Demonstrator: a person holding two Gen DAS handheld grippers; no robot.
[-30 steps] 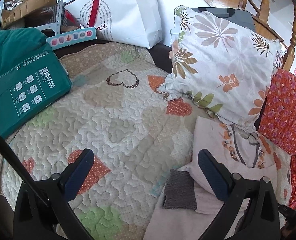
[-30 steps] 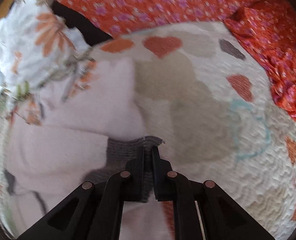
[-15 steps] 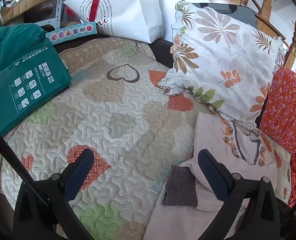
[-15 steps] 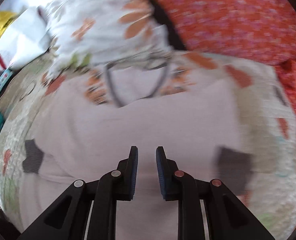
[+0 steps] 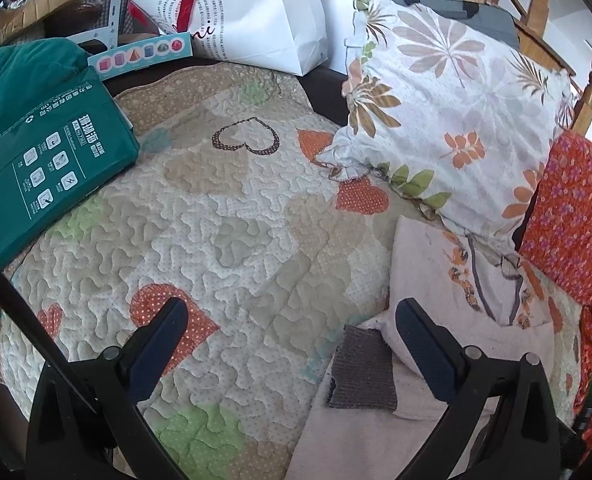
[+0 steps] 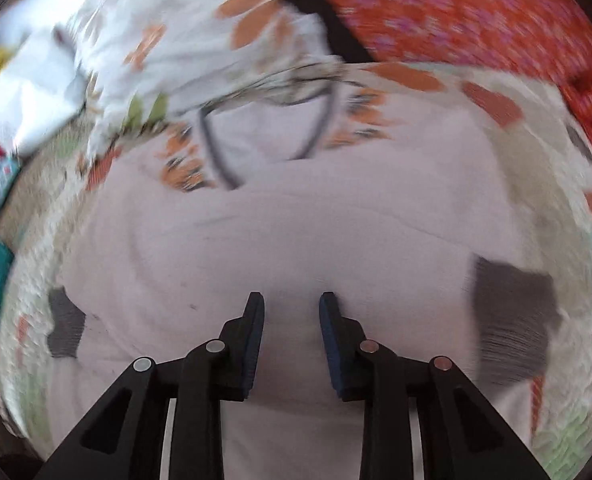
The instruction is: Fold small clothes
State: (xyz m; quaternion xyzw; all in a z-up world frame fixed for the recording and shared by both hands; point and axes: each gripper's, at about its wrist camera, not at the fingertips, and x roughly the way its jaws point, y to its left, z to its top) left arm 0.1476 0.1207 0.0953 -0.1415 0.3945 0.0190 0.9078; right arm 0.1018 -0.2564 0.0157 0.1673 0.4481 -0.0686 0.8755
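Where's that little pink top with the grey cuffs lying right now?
The pink top lies flat on the heart-patterned quilt, its neckline up against the leaf-print pillow. In the left wrist view it sits at lower right.

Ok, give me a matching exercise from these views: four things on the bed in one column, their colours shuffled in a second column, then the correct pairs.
Things:
1. small top
2. sleeve cuff
3. box
4. paper bag

Colours:
A. white with a red mark
B. pale pink
C. dark green with white printing
D. grey

Pairs: 1-B, 2-D, 3-C, 4-A
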